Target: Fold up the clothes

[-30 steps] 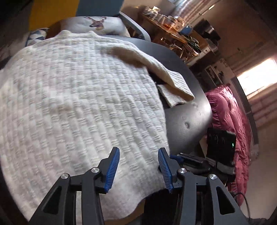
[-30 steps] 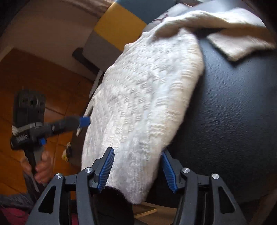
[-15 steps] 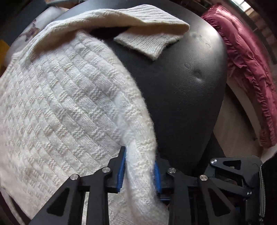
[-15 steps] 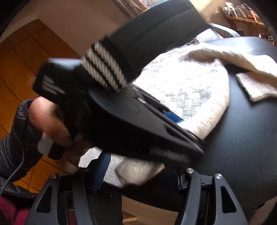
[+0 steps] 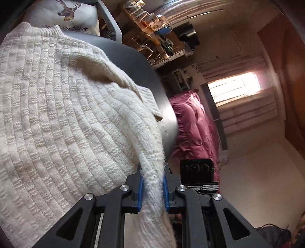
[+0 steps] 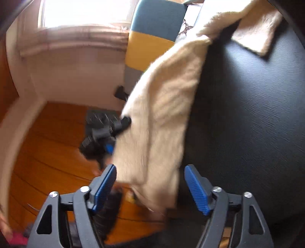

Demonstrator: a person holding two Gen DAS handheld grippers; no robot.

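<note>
Left gripper [image 5: 152, 188], lower centre of the left wrist view: blue-padded fingers [image 5: 140, 190] closed tight on a bunched edge of the cream basket-weave knit sweater [image 5: 66, 114], fabric squeezed between both pads w/ the ribbed hem hanging below them. From the pinch the knit fans up and left, filling most of that frame, spread over the black leather-look round tabletop [image 5: 162, 99]. A folded sleeve w/ ribbed cuff [image 5: 148, 99] lies on top near frame centre, touching the tabletop edge. Upper left: white cushion w/ deer print [image 5: 64, 17] just beyond the sweater's neck. Right of centre: crumpled magenta quilt [image 5: 192, 129] beyond the tabletop's rim; bright window [image 5: 234, 87] further right. Cluttered wooden shelf [image 5: 152, 24] at top centre.

Right gripper [image 6: 150, 187], bottom of the right wrist view: blue-ribbed fingers [image 6: 105, 183] spread wide, holding nothing; the sweater's hanging lower edge [image 6: 158, 122] drops between and just ahead of them, not pinched. View is motion-blurred. Sweater runs diagonally from upper right down to centre, draped off the tabletop [image 6: 247, 114] rim; cuff flat at upper right. Left gripper [image 6: 106, 133] shows at centre-left, against the fabric edge. Orange wood floor [image 6: 47, 152] lower left; blue-and-yellow chair back [image 6: 152, 34] at top.
</note>
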